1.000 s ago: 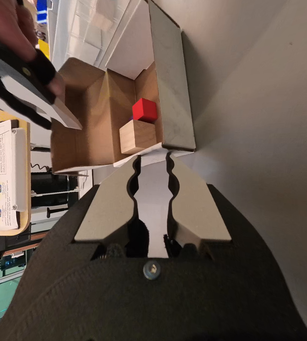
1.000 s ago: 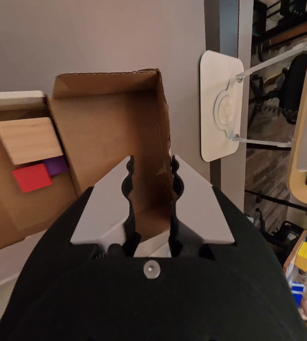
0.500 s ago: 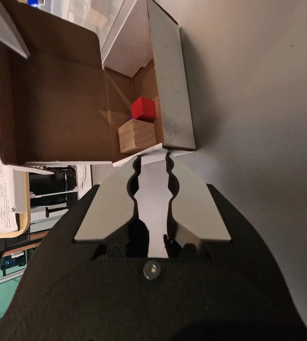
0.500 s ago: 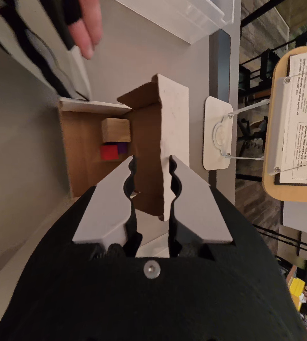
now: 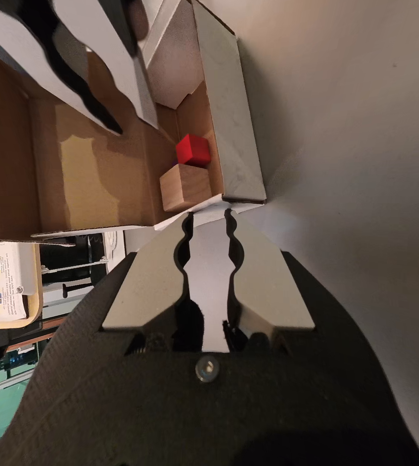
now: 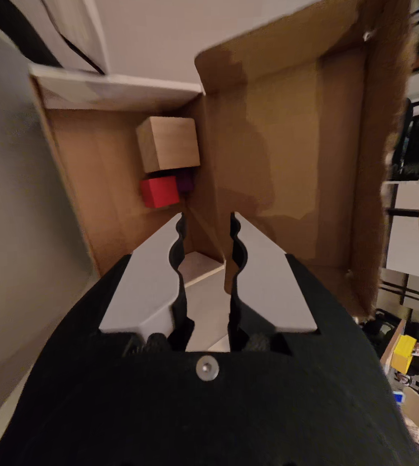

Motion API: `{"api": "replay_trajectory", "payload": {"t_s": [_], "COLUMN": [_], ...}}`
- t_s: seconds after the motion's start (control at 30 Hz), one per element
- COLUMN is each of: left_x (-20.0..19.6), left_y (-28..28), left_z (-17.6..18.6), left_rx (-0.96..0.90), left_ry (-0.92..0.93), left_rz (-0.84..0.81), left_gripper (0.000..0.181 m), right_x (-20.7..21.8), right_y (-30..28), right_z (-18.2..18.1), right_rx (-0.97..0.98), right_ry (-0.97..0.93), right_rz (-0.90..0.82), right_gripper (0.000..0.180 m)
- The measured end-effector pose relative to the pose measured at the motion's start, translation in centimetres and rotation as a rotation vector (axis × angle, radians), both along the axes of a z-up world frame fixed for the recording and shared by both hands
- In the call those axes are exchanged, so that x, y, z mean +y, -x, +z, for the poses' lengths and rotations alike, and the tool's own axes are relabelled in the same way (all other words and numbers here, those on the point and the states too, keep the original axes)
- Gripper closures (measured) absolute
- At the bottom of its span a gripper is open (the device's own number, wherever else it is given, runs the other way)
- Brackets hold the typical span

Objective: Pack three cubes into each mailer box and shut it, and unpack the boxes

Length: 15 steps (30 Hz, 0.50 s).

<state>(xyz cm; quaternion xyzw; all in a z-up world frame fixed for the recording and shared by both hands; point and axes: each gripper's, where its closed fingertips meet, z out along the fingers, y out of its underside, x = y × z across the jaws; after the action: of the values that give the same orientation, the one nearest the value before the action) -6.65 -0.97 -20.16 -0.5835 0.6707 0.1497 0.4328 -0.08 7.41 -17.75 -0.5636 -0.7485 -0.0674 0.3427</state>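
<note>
Left gripper (image 5: 208, 214): fingers parted, tips at the white side flap of the mailer box (image 5: 231, 126), apparently steadying it without pinching. Right gripper (image 6: 207, 216): fingers likewise released, holding nothing, poised inside the open box. Advisable: brace the wall while the right descends squarely on one cube. Contents, clustered by the hinge: wooden cube (image 6: 169, 143), red cube (image 6: 159, 190), purple cube (image 6: 185, 182). Box rests on the grey table (image 5: 354, 151).
</note>
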Motion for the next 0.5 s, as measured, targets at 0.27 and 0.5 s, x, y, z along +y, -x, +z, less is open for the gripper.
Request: {"api": "replay_trajectory", "payload": {"t_s": [0.27, 0.5], "left_x": [-0.1, 0.0], "left_y": [-0.3, -0.4], "left_z": [0.0, 0.1], "left_rx": [0.006, 0.011], "left_ry": [-0.006, -0.01], "left_rz": [-0.009, -0.008], "left_gripper": [0.159, 0.16], "right_x": [2.7, 3.4], "right_y": [0.9, 1.2], "right_z": [-3.2, -3.0], "right_rx": [-0.008, 0.017], "right_ry": [0.078, 0.066], "right_rz": [-0.026, -0.034], "right_gripper": [0.147, 0.162]}}
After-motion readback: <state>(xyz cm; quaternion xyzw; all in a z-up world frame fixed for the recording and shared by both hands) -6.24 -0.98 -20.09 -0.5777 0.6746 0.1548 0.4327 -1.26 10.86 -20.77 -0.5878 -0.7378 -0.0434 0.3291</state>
